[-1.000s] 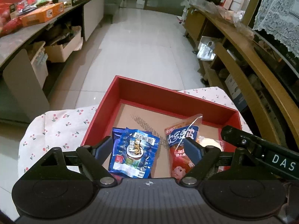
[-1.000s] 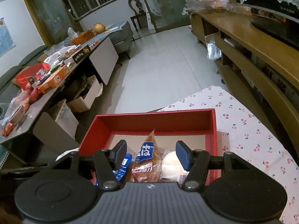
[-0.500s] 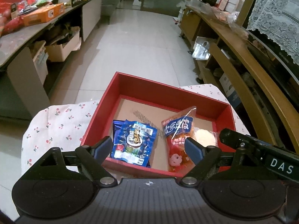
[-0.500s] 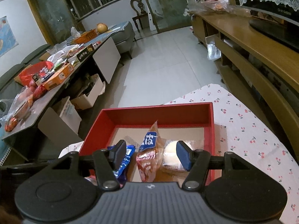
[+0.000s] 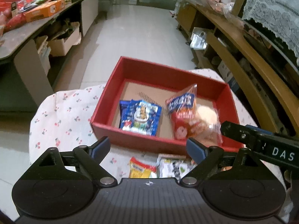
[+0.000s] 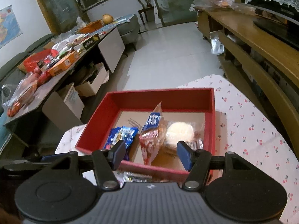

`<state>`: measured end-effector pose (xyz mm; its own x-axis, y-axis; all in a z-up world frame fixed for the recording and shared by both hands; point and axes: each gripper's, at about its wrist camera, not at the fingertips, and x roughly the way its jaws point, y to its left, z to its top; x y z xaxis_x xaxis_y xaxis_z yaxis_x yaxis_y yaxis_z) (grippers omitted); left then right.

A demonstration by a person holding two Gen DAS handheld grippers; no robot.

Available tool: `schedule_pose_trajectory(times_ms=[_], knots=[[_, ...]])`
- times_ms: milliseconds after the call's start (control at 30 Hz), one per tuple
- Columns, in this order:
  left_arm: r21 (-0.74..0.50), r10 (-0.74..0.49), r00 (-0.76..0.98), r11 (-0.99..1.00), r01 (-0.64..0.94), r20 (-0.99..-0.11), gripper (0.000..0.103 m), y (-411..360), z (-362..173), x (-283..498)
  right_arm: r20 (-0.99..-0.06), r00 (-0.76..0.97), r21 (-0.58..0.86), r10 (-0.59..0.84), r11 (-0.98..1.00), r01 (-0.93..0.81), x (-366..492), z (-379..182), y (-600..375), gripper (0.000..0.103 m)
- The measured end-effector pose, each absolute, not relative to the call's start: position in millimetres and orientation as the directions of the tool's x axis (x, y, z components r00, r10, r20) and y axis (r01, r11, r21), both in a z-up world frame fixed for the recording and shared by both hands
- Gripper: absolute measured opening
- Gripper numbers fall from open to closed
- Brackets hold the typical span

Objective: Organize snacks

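**Two hand-held grippers above a red snack box on a cloth-covered table**

Hidden or unclear: two packets, one yellow [image 5: 142,168] and one pale with dark print [image 5: 172,165], lie on the near side of the red box [image 5: 104,100]; the gripper body cuts off their lower halves, and their print cannot be read. The right side of the box interior is blurred in the left wrist view. The right gripper's arm crosses the box's right near corner there, hiding it.

Materials and shapes: the box is rectangular, with matte red walls and a bare brown cardboard floor. Inside, toward its left, lies a flat glossy blue packet [image 5: 140,116]. To the right of it a red and blue crinkled bag [image 5: 182,110] stands tilted, touching a round pale cake in clear wrap [image 6: 179,132] at the box's right.

Grippers: the left gripper [image 5: 148,147] has its jaws spread wide, having just been opening, with nothing between them. The right gripper [image 6: 150,154] stands at middling width over the box's near wall, empty.

Surroundings: the box rests on a white cloth printed with small red cherries [image 5: 61,119]. Beyond it runs a pale tiled floor [image 5: 138,33], with a cluttered grey counter [image 6: 61,63] to the left and wooden shelving [image 6: 261,44] to the right.
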<state>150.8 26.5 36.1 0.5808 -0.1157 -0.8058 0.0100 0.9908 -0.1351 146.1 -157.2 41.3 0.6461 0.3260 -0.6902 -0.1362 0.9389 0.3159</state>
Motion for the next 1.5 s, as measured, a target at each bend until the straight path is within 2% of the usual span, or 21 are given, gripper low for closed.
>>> schedule_pose_trajectory(times_ms=[700,867,967,1033,1200,1500], knots=[[-0.058,-0.156,0.379,0.964,0.26,-0.912,0.095,32.4,-25.9,82.7,-0.796,0.471,0.324,0.38,0.925,-0.199,80.9,11.5,-131.3,0.068],[0.001,-0.11,0.344,0.952,0.306,-0.932,0.096,24.2,-43.0,82.6,-0.803,0.46,0.321,0.378,0.926,-0.2,80.7,9.1,-130.7,0.068],[0.008,-0.091,0.319,0.955,0.297,-0.943,0.084,23.9,-50.8,79.0,-0.8,0.472,0.329,0.371,0.929,-0.172,83.1,10.2,-141.0,0.068],[0.01,-0.087,0.31,0.955,0.298,-0.947,0.073,22.1,-52.1,74.5,-0.799,0.482,0.334,0.359,0.932,-0.14,86.4,10.6,-151.0,0.068],[-0.043,-0.145,0.305,0.947,0.319,-0.941,0.059,12.8,-44.6,63.8,-0.799,0.503,0.342,0.329,0.937,-0.07,93.2,11.3,-174.1,0.068],[-0.077,-0.187,0.301,0.937,0.34,-0.935,0.054,0.9,-38.3,58.4,-0.834,0.499,0.286,0.234,0.958,0.029,102.7,-2.9,-203.8,0.069]])
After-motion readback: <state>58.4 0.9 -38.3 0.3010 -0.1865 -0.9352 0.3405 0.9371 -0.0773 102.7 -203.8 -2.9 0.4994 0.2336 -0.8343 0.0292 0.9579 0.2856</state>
